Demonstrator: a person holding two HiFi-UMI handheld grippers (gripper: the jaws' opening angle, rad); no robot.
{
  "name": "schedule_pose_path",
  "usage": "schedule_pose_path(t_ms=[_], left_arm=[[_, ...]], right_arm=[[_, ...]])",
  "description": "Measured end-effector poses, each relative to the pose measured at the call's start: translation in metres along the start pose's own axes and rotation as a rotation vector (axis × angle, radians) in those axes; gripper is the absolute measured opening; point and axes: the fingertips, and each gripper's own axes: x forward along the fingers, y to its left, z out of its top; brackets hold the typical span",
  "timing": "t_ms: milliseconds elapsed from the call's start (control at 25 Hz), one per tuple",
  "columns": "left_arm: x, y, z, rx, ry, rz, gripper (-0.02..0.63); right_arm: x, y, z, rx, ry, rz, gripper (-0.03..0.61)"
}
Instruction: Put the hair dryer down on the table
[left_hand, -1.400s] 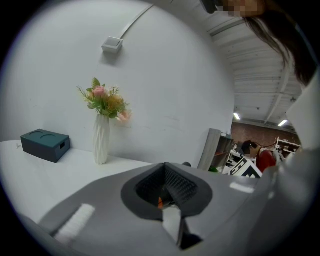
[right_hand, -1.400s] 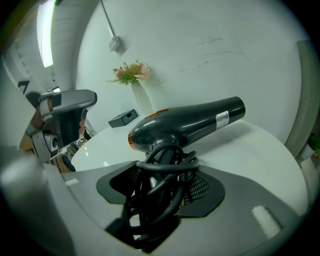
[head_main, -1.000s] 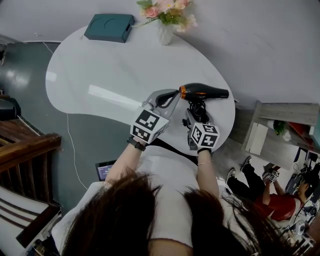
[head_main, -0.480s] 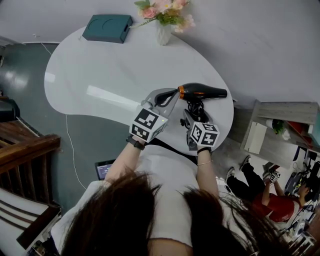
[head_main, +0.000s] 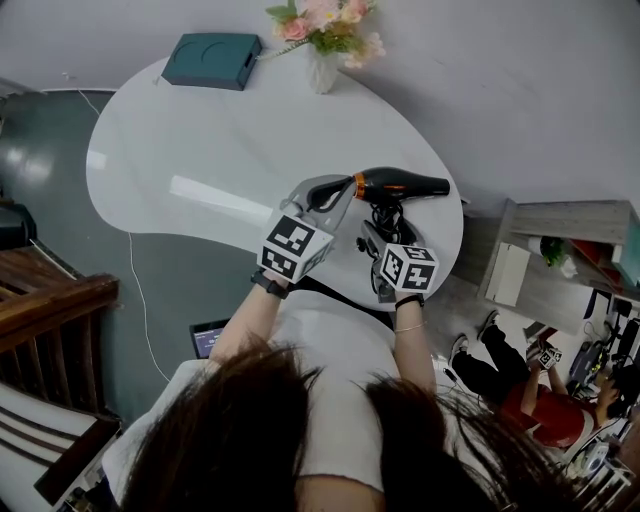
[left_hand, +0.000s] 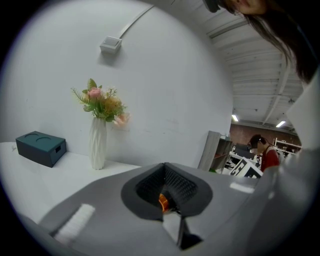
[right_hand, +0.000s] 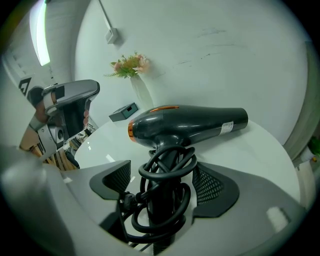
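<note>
The black hair dryer (head_main: 400, 186) with an orange ring lies on the white table (head_main: 230, 140) near its right edge. Its handle, wound with black cord, points toward me. My right gripper (head_main: 381, 232) has that handle between its jaws, which are opening. In the right gripper view the pads (right_hand: 114, 179) stand clear of the corded handle, with the hair dryer body (right_hand: 190, 125) lying across beyond my right gripper (right_hand: 161, 184). My left gripper (head_main: 335, 192) is shut and holds nothing, its tip beside the dryer's orange rear end. In the left gripper view my left gripper (left_hand: 169, 195) shows a speck of orange past its closed jaws.
A white vase of flowers (head_main: 322, 40) and a teal box (head_main: 215, 58) stand at the table's far side. The table edge drops off just right of the dryer, with a shelf (head_main: 530, 260) beyond. A seated person (head_main: 520, 390) is lower right. Wooden furniture (head_main: 50, 300) stands at the left.
The whole picture has slid slightly left. Both grippers and the hair dryer keep their places relative to one another.
</note>
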Motion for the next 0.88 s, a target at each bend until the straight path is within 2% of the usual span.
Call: schedule_pose_path(t_ms=[520,880], left_arm=[[0.002,-0.005,0.025,0.006,-0.048,-0.027,0.058],[0.003,-0.003,0.046,0.03,-0.079,-0.035,0.058]], right_arm=[[-0.038,0.003,0.04,-0.037,-0.103,-0.026,0.359],[-0.076,0.014,0.112,-0.087,-0.279,-0.021,0.356]])
